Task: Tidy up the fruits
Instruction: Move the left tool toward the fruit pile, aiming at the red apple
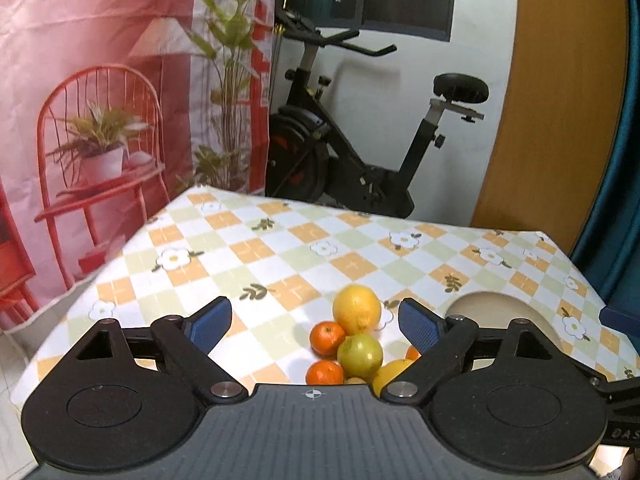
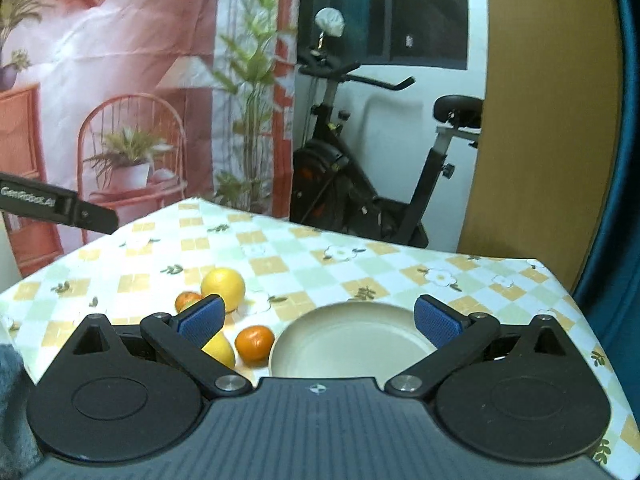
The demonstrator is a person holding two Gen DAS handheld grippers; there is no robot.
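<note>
Both claws, left claw [image 1: 316, 322] and right claw [image 2: 318, 318], gape empty. Risk: fruit cluster [image 1: 352, 344] beside plate [image 2: 352, 344] is tightly packed; a nudged yellow citrus [image 1: 357, 309] rolls across the counter [image 1: 280, 248].

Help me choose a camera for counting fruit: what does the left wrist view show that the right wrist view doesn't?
Only the left wrist view shows the green fruit and a second small orange below it, between the open left gripper fingers.

Only the right wrist view shows the plate almost whole and empty, ahead of the open right gripper, plus an orange lying just left of the plate.

Both show the big yellow fruit, the checked tablecloth and the exercise bike.
</note>
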